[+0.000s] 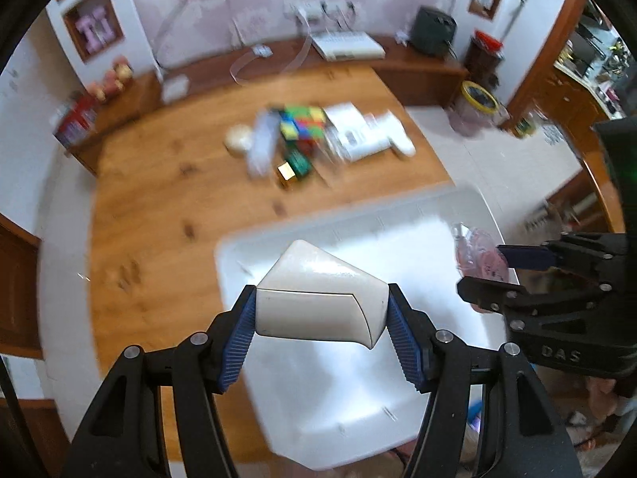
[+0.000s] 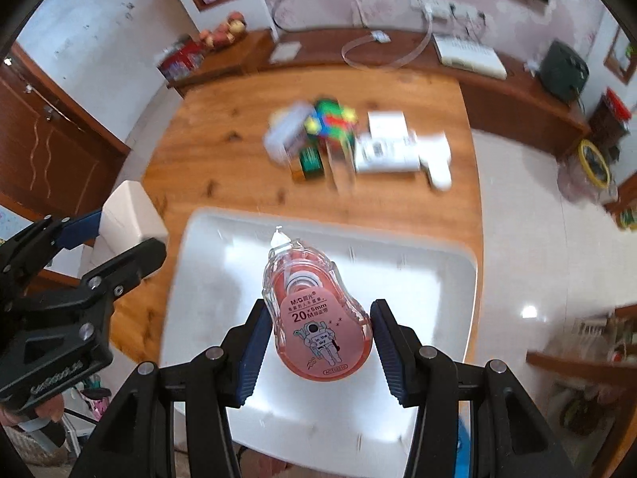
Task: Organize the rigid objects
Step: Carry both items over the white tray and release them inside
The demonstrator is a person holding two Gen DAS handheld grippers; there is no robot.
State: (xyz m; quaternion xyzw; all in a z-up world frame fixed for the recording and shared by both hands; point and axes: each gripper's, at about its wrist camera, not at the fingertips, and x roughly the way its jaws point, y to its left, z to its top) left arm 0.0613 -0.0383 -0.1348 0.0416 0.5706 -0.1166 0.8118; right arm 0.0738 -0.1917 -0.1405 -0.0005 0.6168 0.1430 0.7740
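Gripping a white wedge-shaped box [image 1: 318,298] between its blue ribbed pads [image 1: 239,342], the left gripper [image 1: 320,332] is hanging above the near-left part of a white tray [image 1: 469,203] on the wooden table [image 1: 159,207]. The pads are pressing on the box's two short ends, so it is sitting square across the jaws and, by my judgement, should drop flat into the tray when let go.

Moving right, the right gripper [image 2: 320,338] is clamping a pink correction-tape dispenser [image 2: 314,310] by its flat sides, with the clear tip pointing away from the camera and the label facing up. It is being held over the middle of the same tray, which appears empty beneath both loads, though the blur hides fine detail. Each gripper is showing in the other's view, so the two are working just beside one another over the tray.

Farther back, the rest of the pile is waiting mid-table: a colourful puzzle cube [image 2: 330,119], a green tin [image 2: 310,159], white boxes [image 2: 386,147] and some smeared pieces I cannot identify. I am judging that both items are about to be set down in the tray, kept apart so the grippers do not clash.
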